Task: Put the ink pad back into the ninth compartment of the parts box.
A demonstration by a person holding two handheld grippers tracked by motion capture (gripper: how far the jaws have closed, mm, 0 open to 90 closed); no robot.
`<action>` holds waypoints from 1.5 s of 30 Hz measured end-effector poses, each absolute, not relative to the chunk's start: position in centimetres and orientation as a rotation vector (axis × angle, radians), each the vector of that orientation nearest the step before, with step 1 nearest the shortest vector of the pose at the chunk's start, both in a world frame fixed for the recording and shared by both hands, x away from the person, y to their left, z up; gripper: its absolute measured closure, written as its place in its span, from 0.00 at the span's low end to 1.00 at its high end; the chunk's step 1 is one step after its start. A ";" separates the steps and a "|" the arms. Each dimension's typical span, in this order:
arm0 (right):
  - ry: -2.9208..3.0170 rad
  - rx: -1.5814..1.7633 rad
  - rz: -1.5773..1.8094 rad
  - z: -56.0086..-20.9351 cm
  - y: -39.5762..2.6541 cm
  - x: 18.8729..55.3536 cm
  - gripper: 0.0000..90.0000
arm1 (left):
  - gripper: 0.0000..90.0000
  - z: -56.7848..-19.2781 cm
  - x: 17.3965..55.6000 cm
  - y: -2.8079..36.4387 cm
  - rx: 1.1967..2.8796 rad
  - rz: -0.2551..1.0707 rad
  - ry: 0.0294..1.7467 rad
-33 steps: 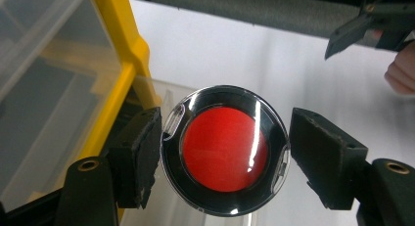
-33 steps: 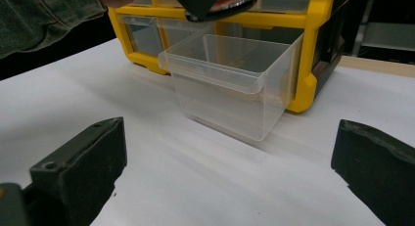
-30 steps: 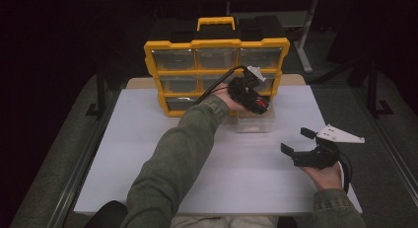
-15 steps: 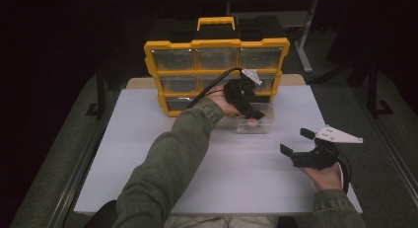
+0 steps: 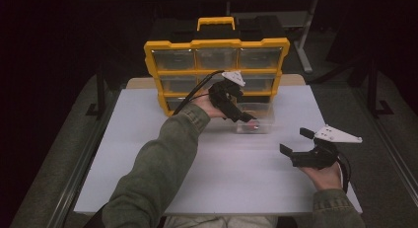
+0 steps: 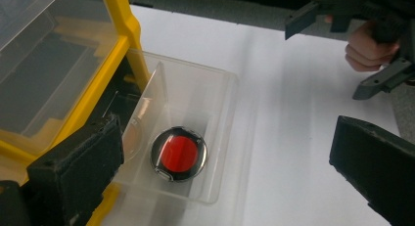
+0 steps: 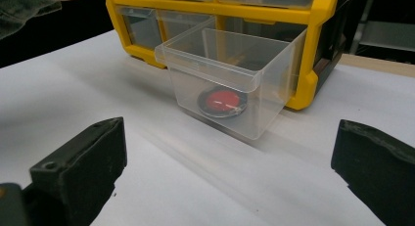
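A clear plastic drawer (image 5: 256, 123) (image 6: 215, 89) (image 7: 230, 64) is pulled out of the bottom right slot of a yellow organizer (image 5: 217, 44) (image 6: 122, 35) (image 7: 313, 84). A red disc in a black ring (image 5: 252, 124) (image 6: 179, 153) (image 7: 222, 102) lies flat on the drawer's floor. My left gripper (image 5: 244, 114) (image 6: 225, 138) hangs just above the drawer's left side; its jaws have just been opening and stand wide, gripping nothing. My right gripper (image 5: 295, 141) (image 7: 230, 143) is open over the white board, to the right of and nearer than the drawer, and faces it.
The organizer stands upright at the back of a white board (image 5: 148, 154) and has a yellow handle (image 5: 216, 21) on top. Its other clear drawers (image 5: 172, 59) are pushed in. Dark floor and metal table legs (image 5: 305, 40) surround the board.
My left gripper has drawn back to the left from over the drawer and its jaws have opened. The red disc now lies in the drawer. The right gripper has kept still.
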State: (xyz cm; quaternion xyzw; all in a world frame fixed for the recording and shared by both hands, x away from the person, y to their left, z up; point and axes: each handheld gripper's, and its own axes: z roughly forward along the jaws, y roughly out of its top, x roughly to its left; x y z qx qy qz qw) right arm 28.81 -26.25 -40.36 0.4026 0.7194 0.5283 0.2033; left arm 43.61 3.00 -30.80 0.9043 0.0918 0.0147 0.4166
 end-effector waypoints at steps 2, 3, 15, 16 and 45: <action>2.007 1.123 1.473 -40.4 -26.3 28.8 0.00 | 0.00 -30.8 43.4 3.4 2.253 0.030 0.231; 2.008 1.123 1.474 -40.4 -26.3 28.8 0.00 | 0.00 -30.8 43.3 3.5 2.248 0.034 0.230; 2.012 1.122 1.472 -40.4 -26.2 28.8 0.00 | 0.00 -30.9 42.2 6.8 2.172 0.050 0.266; 2.012 1.122 1.472 -40.4 -26.2 28.8 0.00 | 0.00 -30.9 42.2 6.8 2.172 0.050 0.266; 2.019 1.119 1.458 -40.4 -26.0 28.8 0.00 | 0.00 -32.6 40.2 13.3 2.058 0.122 0.383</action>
